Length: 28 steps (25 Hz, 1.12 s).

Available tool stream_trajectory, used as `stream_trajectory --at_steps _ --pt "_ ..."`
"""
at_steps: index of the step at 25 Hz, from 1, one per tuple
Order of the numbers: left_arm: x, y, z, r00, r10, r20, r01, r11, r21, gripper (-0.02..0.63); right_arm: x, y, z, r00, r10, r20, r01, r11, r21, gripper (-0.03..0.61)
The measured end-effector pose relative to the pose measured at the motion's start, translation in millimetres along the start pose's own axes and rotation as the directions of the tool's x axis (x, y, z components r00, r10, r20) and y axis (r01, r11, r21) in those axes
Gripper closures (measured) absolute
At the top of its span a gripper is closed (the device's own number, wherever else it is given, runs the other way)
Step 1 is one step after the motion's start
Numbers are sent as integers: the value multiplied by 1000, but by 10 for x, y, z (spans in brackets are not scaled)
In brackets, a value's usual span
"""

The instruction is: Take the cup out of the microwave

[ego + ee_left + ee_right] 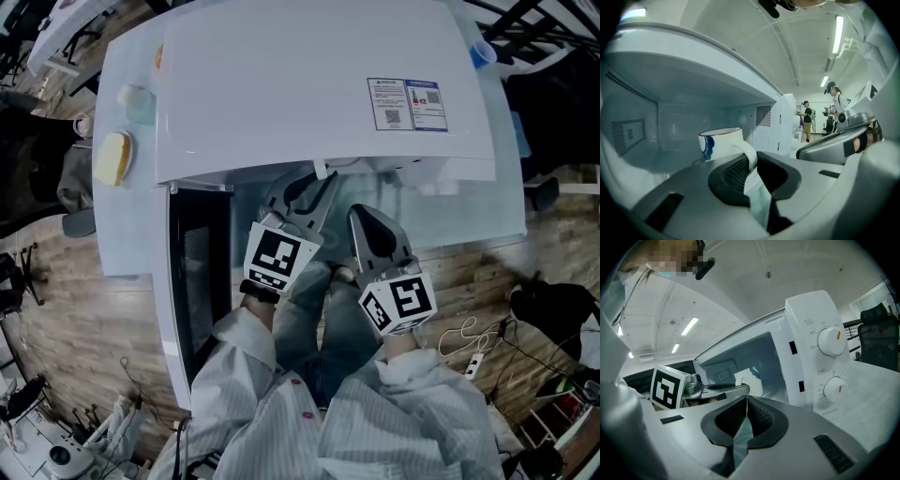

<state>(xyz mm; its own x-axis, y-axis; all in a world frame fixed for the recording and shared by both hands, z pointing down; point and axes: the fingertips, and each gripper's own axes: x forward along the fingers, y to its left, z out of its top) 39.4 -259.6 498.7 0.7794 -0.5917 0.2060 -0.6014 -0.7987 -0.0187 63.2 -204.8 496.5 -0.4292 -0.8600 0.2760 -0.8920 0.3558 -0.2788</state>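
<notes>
I see a smooth white cup (719, 143), dark-rimmed with a blue mark, standing inside the glossy white microwave (693, 70). My left gripper's (751, 158) ribbed black jaws pinch its looped handle (749, 151). My right gripper's (746, 400) jaws are clenched together, empty.

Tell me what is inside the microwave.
A white cup with a blue mark, its handle clamped in the left gripper. Whatever the cup holds is hidden by its wall.
</notes>
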Motion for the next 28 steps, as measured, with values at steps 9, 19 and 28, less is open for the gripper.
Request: stream_trajectory --at_steps 9,19,28 --pt "-44 -117 88 1000 -28 12 28 1000 6 561 -33 36 75 1000 6 9 -6 1000 -11 543" --pt "-143 -226 152 1000 -24 19 25 999 -41 565 -158 88 186 1000 24 19 -24 1000 -21 543" --pt "-312 -452 231 1000 2 28 0 998 -69 565 -360 164 262 998 60 32 -59 998 -30 543"
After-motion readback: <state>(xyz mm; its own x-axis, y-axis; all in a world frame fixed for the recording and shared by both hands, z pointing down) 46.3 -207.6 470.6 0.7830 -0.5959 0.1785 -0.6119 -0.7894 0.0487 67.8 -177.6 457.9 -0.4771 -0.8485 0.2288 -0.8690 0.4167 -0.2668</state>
